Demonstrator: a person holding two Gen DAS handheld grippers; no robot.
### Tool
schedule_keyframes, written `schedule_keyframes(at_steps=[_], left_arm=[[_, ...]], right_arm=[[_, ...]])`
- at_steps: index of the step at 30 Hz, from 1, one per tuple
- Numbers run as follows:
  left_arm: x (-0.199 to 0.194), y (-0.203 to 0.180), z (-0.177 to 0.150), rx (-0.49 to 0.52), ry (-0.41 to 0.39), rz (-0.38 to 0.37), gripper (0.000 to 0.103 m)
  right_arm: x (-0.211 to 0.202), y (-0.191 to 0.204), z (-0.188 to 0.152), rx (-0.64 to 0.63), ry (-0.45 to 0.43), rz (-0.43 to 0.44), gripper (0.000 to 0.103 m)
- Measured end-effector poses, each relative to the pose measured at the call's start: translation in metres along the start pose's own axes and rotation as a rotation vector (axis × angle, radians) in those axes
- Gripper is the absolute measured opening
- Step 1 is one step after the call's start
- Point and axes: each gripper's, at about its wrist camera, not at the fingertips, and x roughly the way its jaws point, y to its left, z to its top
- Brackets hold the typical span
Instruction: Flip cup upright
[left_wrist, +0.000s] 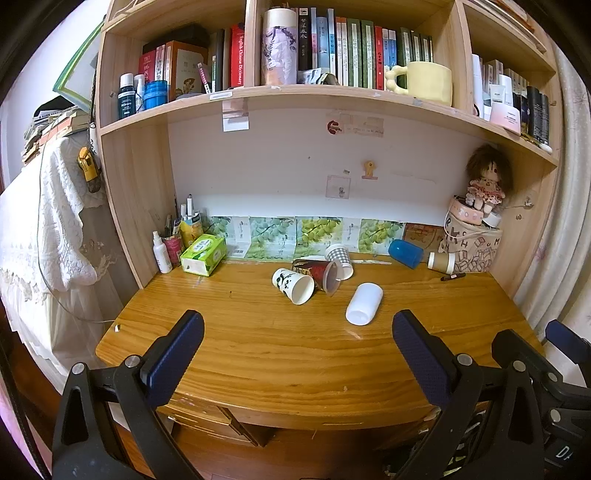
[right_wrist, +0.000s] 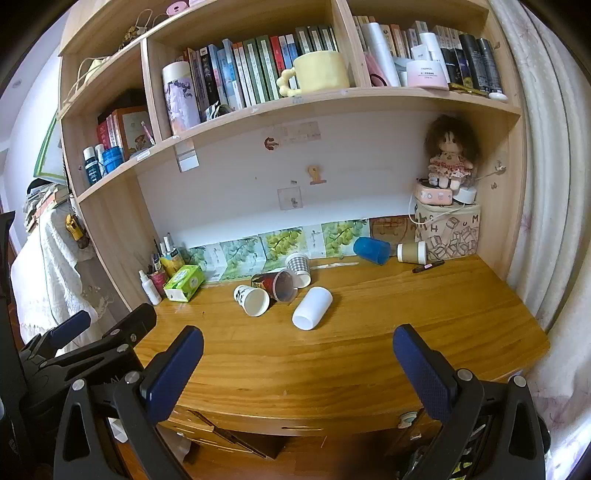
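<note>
White cup (right_wrist: 312, 308) lies on its side mid-counter (right_wrist: 369, 350), long axis near-left to far-right, beyond both released, empty grippers' fingers (right_wrist: 173, 373), right nearer.

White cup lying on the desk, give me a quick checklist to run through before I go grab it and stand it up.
1. Left gripper open and empty: ok.
2. Right gripper open and empty: ok.
3. White cup on its side, apart from the other cups: ok.
4. Path from grippers to cup free of objects: ok.
5. Bare desk beside it for setting it upright: ok.
6. Which end is the cup's mouth: cannot tell.
</note>
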Motion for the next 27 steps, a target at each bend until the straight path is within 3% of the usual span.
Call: schedule_keyframes(at_steps=[27], left_arm=[[0.012,0.060,-0.006,-0.014,0.078,-0.096,0.102]], right_arm=[[0.005,0.060,-0.016,0.024,0.046,-0.068,0.103]])
